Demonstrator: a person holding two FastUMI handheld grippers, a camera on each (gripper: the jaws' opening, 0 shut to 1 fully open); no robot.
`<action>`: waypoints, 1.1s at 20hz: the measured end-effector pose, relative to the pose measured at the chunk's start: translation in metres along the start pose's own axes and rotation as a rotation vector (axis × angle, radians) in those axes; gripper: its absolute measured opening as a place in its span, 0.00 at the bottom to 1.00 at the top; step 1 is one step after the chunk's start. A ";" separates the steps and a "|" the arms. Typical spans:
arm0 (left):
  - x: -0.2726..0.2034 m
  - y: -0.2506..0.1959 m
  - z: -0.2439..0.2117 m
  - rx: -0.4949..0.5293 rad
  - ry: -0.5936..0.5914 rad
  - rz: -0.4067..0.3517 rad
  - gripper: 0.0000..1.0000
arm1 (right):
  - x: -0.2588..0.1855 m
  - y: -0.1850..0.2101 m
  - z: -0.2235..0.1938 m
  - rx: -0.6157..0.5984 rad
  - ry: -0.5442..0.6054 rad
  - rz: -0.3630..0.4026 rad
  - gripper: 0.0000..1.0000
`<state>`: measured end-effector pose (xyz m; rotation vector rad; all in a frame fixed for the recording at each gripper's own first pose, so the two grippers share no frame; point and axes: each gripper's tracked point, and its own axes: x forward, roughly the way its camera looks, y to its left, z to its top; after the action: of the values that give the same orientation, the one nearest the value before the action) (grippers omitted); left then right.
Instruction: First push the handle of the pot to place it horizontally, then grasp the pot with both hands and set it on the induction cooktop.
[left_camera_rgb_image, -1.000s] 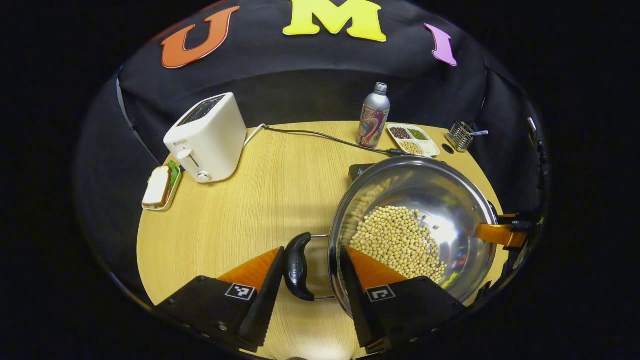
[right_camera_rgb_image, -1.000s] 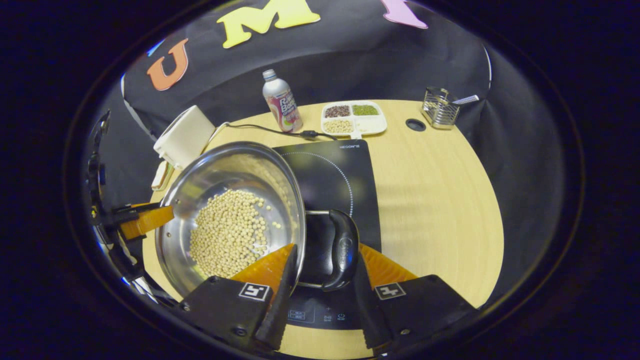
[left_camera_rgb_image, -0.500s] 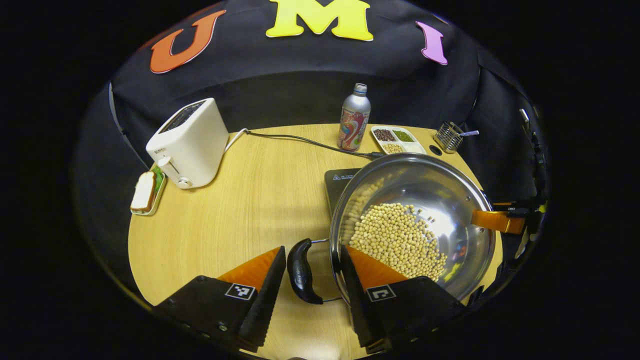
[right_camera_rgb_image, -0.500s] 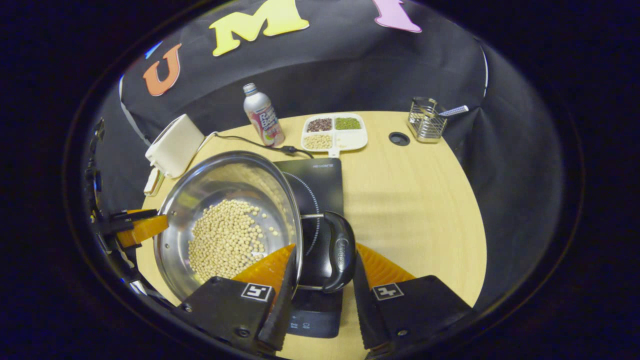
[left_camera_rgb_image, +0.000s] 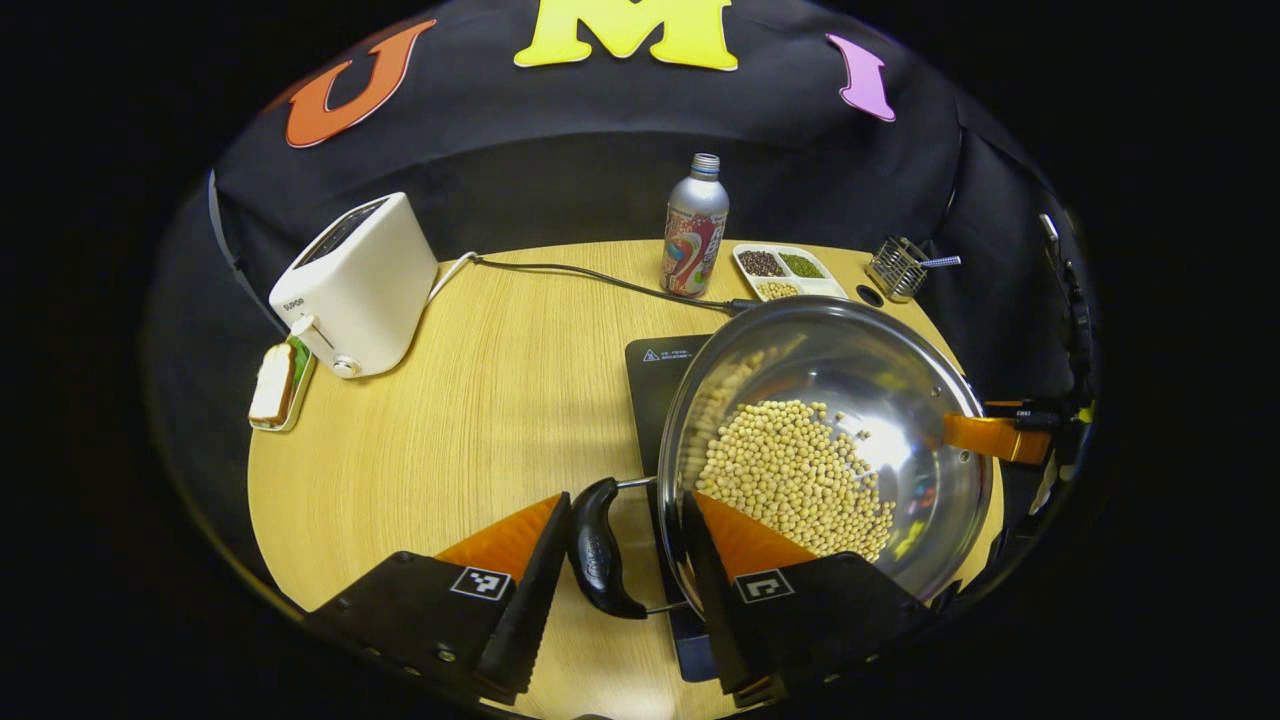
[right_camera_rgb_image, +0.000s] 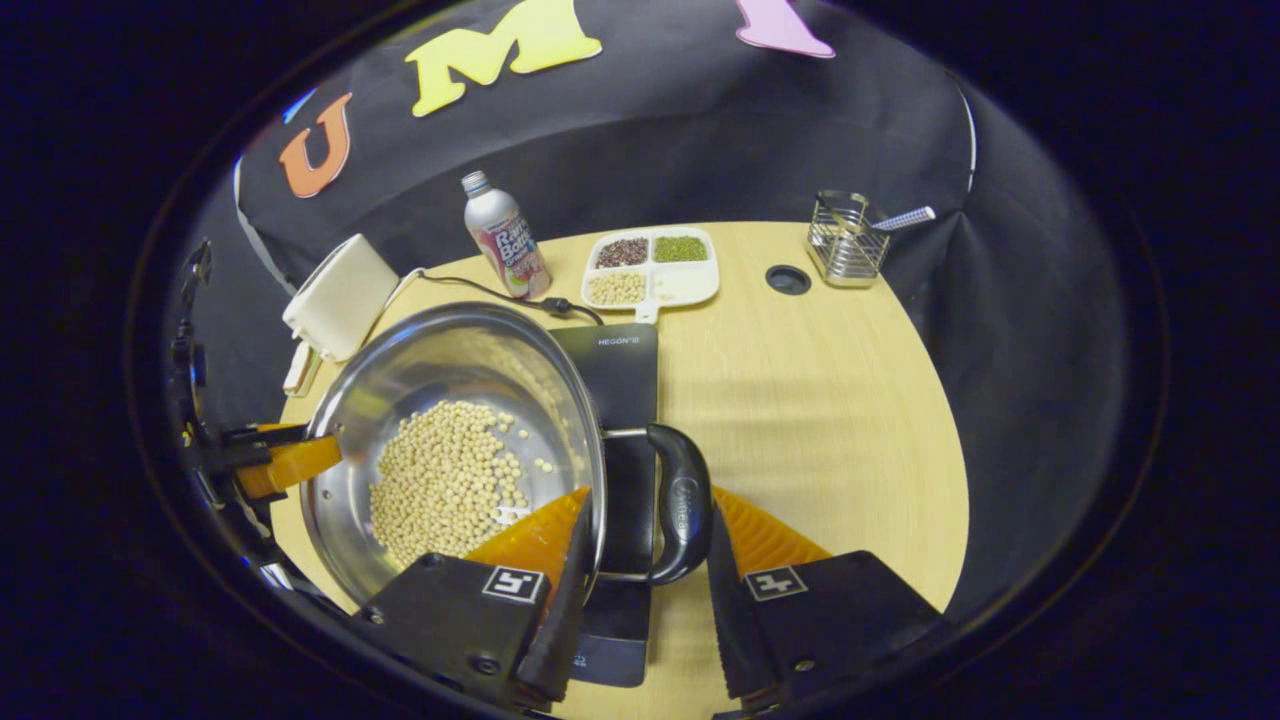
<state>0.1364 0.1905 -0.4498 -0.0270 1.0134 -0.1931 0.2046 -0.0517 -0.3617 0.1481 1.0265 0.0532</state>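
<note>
The left gripper (left_camera_rgb_image: 618, 560) has its two fingers closed around the pot's near black handle (left_camera_rgb_image: 597, 548) together with the rim beside it: one finger presses the handle's outer face, the other sits inside the pot (left_camera_rgb_image: 830, 440) against its wall. The right gripper (right_camera_rgb_image: 640, 570) clamps the opposite handle (right_camera_rgb_image: 683, 505) the same way, one finger inside the bowl and one outside the black grip. In the left gripper view the right gripper's orange finger (left_camera_rgb_image: 985, 437) shows at the pot's far rim.

The steel pot, carrying a heap of pale beans (left_camera_rgb_image: 790, 475) (gathered toward the left gripper's side of the bowl), is held between the two grippers above the black induction cooktop (right_camera_rgb_image: 625, 365); whether its base touches the glass I cannot tell. The cooktop's edge shows under the pot just ahead of the left gripper, and ahead of the right gripper beneath its handle.

Farther ahead of the left gripper on the wooden table (left_camera_rgb_image: 500, 400) stand a white toaster (left_camera_rgb_image: 350, 285), a bottle (left_camera_rgb_image: 693, 240), a divided tray (left_camera_rgb_image: 785, 273) of grains and a wire holder (left_camera_rgb_image: 895, 268). A sandwich dish (left_camera_rgb_image: 275, 385) lies beside the toaster.
</note>
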 end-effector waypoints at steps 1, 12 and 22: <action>0.001 0.000 -0.001 0.004 0.005 0.003 0.67 | 0.000 0.000 0.001 0.001 -0.006 -0.004 0.57; 0.001 0.003 -0.001 0.000 0.001 0.009 0.68 | 0.002 -0.009 0.004 -0.015 -0.012 -0.019 0.58; -0.031 0.020 0.024 0.003 -0.149 0.074 0.97 | -0.039 0.013 0.056 -0.091 -0.291 -0.030 0.96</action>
<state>0.1438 0.2136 -0.4133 -0.0010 0.8641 -0.1231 0.2323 -0.0492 -0.2983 0.0554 0.7346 0.0490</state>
